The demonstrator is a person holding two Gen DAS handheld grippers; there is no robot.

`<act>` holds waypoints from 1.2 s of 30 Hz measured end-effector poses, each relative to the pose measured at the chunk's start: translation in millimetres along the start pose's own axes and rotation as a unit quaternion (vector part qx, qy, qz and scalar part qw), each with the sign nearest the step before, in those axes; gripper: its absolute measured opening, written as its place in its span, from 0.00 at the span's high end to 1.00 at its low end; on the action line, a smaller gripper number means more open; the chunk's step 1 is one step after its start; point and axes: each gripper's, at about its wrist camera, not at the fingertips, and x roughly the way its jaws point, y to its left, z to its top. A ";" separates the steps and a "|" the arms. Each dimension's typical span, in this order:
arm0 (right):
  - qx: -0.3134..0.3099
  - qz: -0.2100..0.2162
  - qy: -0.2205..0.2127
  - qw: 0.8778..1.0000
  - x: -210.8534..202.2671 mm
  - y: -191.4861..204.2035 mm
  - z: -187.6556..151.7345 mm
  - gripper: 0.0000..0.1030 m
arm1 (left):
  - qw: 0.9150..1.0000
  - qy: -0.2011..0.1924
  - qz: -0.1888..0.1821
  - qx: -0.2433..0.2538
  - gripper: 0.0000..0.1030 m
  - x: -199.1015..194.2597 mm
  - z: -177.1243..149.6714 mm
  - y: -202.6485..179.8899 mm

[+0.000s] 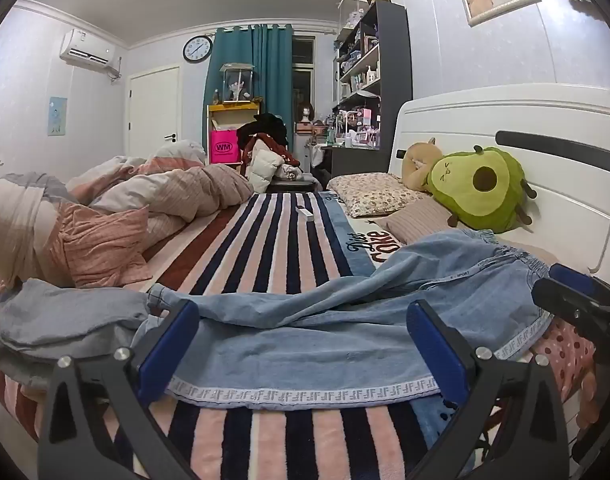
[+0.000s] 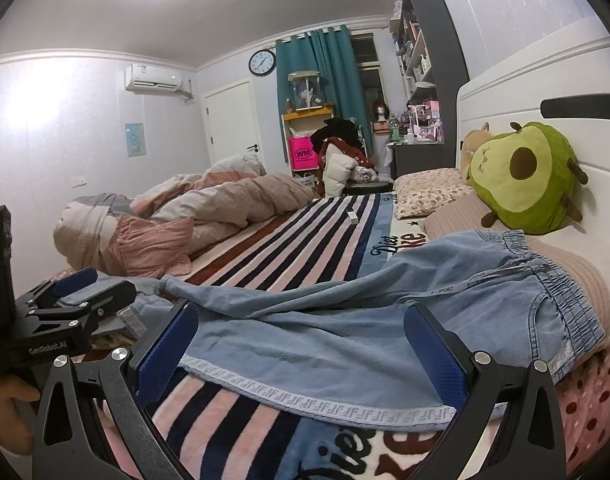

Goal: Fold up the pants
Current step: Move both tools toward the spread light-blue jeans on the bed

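Light blue denim pants (image 1: 305,332) lie across the striped blanket (image 1: 273,240), the elastic waistband toward the headboard at the right and the legs running left. A patterned white trim runs along their near edge. My left gripper (image 1: 303,350) is open, its blue pads on either side of the near edge, touching nothing. My right gripper (image 2: 301,354) is open too, low over the same edge of the pants (image 2: 345,320) nearer the waistband (image 2: 565,292). The left gripper also shows at the left of the right wrist view (image 2: 73,300); the right gripper shows at the right edge of the left wrist view (image 1: 585,300).
A crumpled pink and grey duvet (image 1: 105,208) is heaped at the left of the bed. Pillows (image 1: 373,192) and a green avocado plush (image 1: 481,188) lie against the white headboard (image 1: 545,152). A small white object (image 1: 305,213) lies on the blanket further back.
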 end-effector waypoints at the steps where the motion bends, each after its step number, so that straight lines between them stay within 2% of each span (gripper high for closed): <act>1: 0.000 0.000 0.000 1.000 -0.1 0.0 -0.1 0.00 | 1.000 0.002 -0.001 -0.003 0.01 0.1 0.0 0.2; 10: -0.002 0.001 -0.001 1.000 -0.3 2.3 0.4 0.00 | 1.000 0.002 -0.002 -0.005 0.01 0.1 0.0 0.1; 26: -0.040 -0.025 -0.010 0.999 -14.7 22.5 -4.3 0.00 | 1.000 0.010 -0.021 0.001 0.01 2.9 0.9 -8.0; 32: -0.067 0.001 0.012 0.998 13.8 19.9 4.2 0.00 | 1.000 0.021 -0.022 -0.002 0.01 22.1 7.1 -0.7; 36: -0.073 0.032 0.017 0.997 42.3 11.1 11.3 0.00 | 0.999 0.034 -0.017 0.001 0.01 47.0 13.4 4.4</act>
